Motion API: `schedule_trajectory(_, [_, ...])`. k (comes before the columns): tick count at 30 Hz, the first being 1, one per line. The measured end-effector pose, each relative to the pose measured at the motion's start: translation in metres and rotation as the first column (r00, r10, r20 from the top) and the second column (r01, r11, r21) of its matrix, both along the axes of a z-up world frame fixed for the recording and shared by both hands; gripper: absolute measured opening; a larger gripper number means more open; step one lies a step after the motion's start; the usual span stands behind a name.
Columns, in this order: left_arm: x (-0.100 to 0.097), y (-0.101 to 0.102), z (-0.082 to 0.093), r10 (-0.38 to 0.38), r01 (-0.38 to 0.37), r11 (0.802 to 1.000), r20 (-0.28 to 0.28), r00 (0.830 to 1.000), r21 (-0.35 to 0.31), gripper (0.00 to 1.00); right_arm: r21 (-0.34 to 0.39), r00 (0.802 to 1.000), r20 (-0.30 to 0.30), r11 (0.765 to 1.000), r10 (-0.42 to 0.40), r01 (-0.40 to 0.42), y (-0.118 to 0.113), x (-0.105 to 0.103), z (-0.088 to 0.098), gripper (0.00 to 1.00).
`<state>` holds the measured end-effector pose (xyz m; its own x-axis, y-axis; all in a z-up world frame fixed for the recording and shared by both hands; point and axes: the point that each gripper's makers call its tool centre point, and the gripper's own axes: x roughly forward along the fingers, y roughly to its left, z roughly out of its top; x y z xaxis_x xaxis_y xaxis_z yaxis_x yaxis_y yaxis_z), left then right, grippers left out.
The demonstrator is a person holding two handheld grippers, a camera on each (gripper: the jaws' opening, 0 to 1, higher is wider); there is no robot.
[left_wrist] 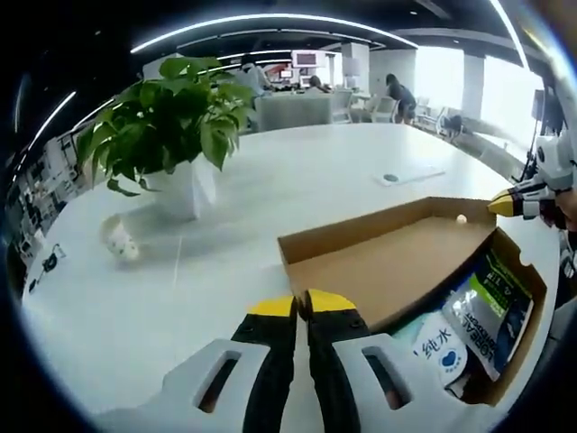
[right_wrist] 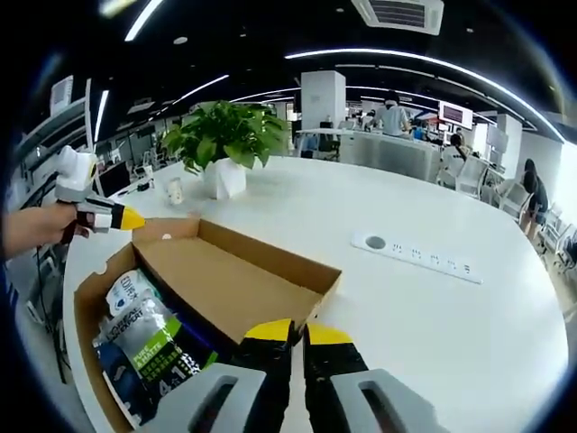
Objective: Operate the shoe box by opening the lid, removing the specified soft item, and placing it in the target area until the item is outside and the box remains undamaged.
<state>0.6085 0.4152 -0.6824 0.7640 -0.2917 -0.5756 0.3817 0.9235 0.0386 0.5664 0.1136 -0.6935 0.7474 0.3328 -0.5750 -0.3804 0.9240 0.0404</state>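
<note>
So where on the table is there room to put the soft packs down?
The table is bare between the open shoe box and the white power strip, and past the strip. It is crowded inside the box, with packs, and near the potted plant.

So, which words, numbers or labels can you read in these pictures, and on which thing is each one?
"纯水": white soft pack inside the open brown cardboard shoe box.
"4:1": green-and-white soft pack in the same box.
Other print on both packs: too small and blurred to read.
</note>
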Motion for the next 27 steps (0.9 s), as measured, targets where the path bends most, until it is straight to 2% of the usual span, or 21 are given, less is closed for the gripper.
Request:
schedule_trajectory(14, [-0.003, -0.002, 0.001, -0.035, 0.035, 0.998, 0.001, 0.999, 0.05, 0.04, -0.012, 0.999, -0.012, 0.999, 0.031, -0.031, 0.003, -0.002, -0.001, 0.01])
schedule_trajectory(17, [-0.004, -0.002, 0.003, -0.039, 0.039, 0.998, 0.003, 0.999, 0.055, 0.05, -0.028, 0.998, -0.027, 0.998, 0.059, -0.06, 0.004, -0.003, -0.005, 0.03])
schedule_trajectory(27, [-0.012, 0.002, 0.012, -0.069, 0.066, 0.994, 0.029, 0.997, 0.087, 0.1, -0.047, 0.994, -0.018, 0.993, 0.105, -0.106, 0.009, -0.007, -0.002, 0.12])
